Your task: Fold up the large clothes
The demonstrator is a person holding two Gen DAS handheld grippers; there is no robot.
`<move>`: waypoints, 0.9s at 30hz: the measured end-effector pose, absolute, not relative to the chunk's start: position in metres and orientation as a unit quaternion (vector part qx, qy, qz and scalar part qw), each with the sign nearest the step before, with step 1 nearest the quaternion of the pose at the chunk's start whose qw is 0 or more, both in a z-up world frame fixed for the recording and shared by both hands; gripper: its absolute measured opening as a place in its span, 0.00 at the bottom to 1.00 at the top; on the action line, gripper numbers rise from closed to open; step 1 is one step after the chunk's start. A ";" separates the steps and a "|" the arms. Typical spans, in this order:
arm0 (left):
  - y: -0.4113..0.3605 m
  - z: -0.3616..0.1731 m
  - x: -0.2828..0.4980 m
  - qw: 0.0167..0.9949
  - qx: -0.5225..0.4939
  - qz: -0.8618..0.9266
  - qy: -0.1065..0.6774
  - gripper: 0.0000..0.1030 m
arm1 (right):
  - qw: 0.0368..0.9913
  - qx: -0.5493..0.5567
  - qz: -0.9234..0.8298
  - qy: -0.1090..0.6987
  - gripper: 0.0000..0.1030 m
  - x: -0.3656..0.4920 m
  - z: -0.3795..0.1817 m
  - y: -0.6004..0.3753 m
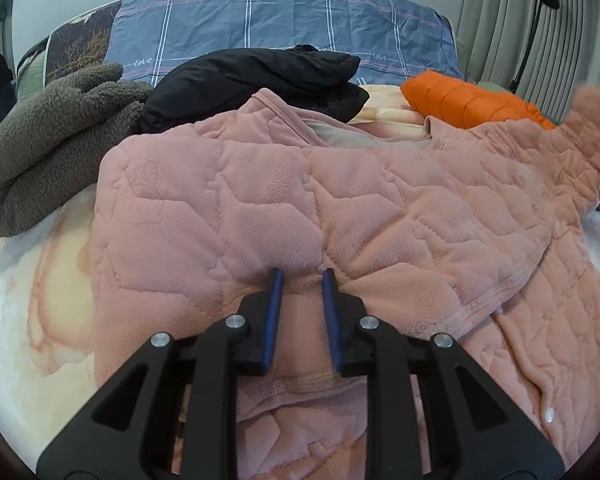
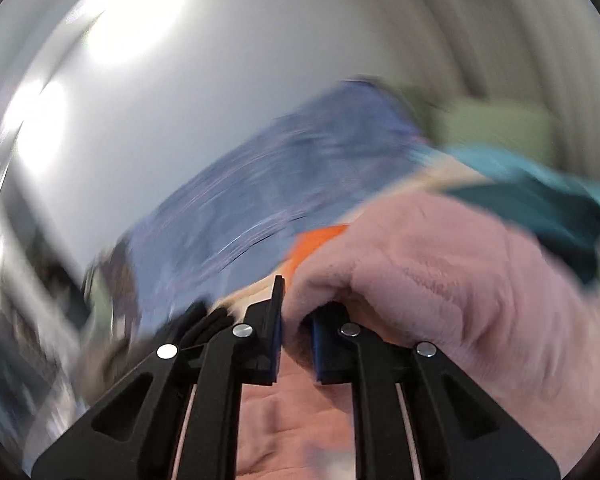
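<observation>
A large pink quilted fleece jacket (image 1: 340, 200) lies spread on the bed, front up, with one part folded over its right side. My left gripper (image 1: 302, 276) pinches a fold of the jacket near its lower middle, the blue pads pressed into the fabric. In the right wrist view, which is blurred by motion, my right gripper (image 2: 296, 304) is shut on a bunch of the pink jacket (image 2: 440, 280) and holds it lifted in the air. That raised part also shows at the right edge of the left wrist view (image 1: 592, 128).
A grey fleece garment (image 1: 48, 140), a black jacket (image 1: 252, 84) and an orange puffer jacket (image 1: 468, 100) lie behind the pink one. A blue plaid quilt (image 1: 280, 20) lies at the back. Pale blanket (image 1: 32, 300) covers the bed. Curtains (image 1: 500, 20) hang at right.
</observation>
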State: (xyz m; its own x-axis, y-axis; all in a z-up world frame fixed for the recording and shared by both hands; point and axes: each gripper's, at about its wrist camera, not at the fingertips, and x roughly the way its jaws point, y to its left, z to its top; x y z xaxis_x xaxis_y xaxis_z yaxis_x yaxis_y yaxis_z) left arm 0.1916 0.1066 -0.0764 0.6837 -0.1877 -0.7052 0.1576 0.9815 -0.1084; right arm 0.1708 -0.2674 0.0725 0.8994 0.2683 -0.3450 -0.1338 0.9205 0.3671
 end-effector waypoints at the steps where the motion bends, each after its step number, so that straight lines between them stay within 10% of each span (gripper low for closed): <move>1: 0.108 -0.076 0.191 0.917 -0.025 -0.097 0.385 0.21 | 0.959 0.123 0.151 0.207 0.12 0.175 0.071 -0.221; 7: 0.125 -0.069 0.182 0.918 -0.085 -0.142 0.361 0.37 | 0.904 -0.065 0.282 0.313 0.36 0.176 0.001 -0.064; 11: 0.132 -0.061 0.170 0.922 -0.109 -0.175 0.327 0.80 | 0.886 -0.050 0.277 0.369 0.40 0.185 -0.038 -0.075; 19: 0.146 -0.060 0.172 0.908 -0.169 -0.207 0.324 0.83 | 0.886 -0.016 0.263 0.381 0.46 0.161 -0.062 -0.126; 22: 0.151 -0.059 0.185 0.909 -0.192 -0.170 0.330 0.55 | 0.892 -0.025 0.261 0.367 0.46 0.156 -0.059 -0.131; 23: 0.153 -0.058 0.191 0.906 -0.198 -0.161 0.337 0.17 | 0.897 -0.021 0.260 0.356 0.46 0.157 -0.054 -0.130; 27: 0.162 -0.025 0.178 0.915 -0.216 -0.164 0.300 0.11 | 0.923 0.013 0.234 0.305 0.49 0.153 -0.021 -0.158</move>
